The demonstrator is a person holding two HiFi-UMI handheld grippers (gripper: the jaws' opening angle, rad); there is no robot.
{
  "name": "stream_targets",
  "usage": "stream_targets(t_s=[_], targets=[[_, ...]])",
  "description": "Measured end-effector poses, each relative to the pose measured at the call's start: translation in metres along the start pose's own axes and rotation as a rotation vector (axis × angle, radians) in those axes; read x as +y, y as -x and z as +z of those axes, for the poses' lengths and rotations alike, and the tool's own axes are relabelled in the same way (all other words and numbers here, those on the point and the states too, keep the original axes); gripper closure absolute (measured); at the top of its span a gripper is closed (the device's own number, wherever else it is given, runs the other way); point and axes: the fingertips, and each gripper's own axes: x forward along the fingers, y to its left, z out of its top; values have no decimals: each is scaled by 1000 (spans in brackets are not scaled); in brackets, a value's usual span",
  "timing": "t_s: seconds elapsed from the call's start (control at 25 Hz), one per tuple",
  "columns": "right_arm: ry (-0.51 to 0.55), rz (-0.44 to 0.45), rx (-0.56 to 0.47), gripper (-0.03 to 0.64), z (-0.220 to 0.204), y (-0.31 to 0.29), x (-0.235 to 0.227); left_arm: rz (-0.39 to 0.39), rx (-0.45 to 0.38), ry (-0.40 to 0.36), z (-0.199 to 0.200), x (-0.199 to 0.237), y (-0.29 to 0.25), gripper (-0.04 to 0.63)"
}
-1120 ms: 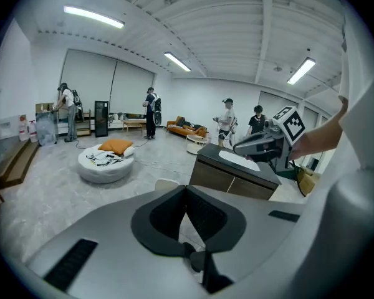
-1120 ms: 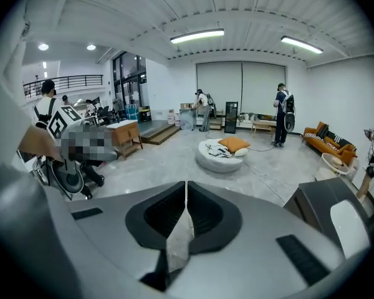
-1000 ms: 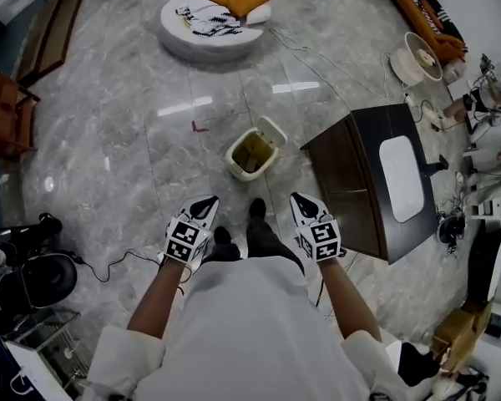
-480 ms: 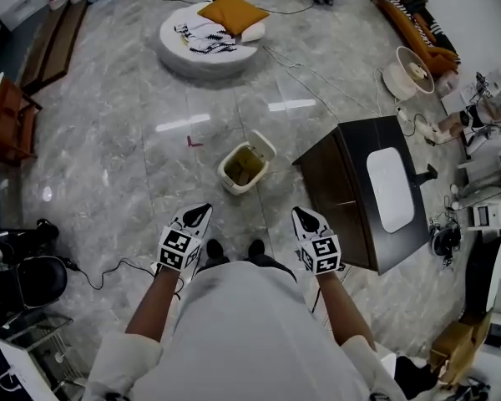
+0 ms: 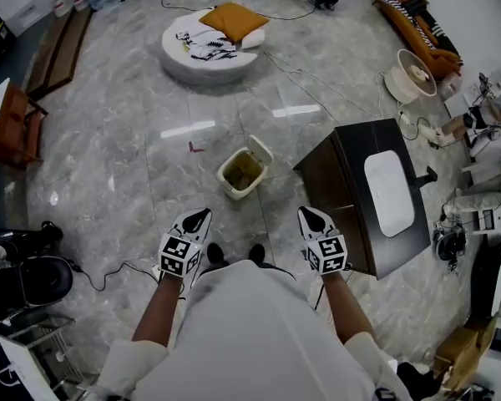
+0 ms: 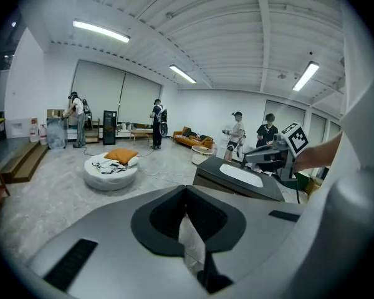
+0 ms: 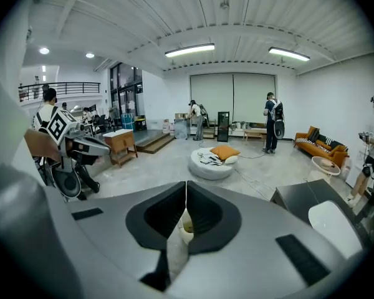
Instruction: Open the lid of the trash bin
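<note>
Two clenched, empty claws: left claw (image 5: 199, 216) and right claw (image 5: 308, 215).
Head view: both claws sit low in the frame, either side of my feet (image 5: 256, 253), well apart from the trash bin (image 5: 242, 174) at centre, whose lid (image 5: 261, 151) stands raised at its upper-right edge; a dark table (image 5: 338, 192) lies just right of it. Left gripper view: my left claw (image 6: 186, 189) has its jaws pressed together, holding nothing, with the dark table (image 6: 213, 180) at centre right. Right gripper view: my right claw (image 7: 186, 184) is likewise clamped on nothing; a sliver of the trash bin (image 7: 186, 227) shows through the gap below the tips.
</note>
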Motion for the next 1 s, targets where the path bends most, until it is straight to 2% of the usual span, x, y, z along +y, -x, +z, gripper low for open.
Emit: stream_targets(t_s=[1.0], targets=[[3,12,-39,584,11,-3,-22,48,-11,10,11,1,-12,577]])
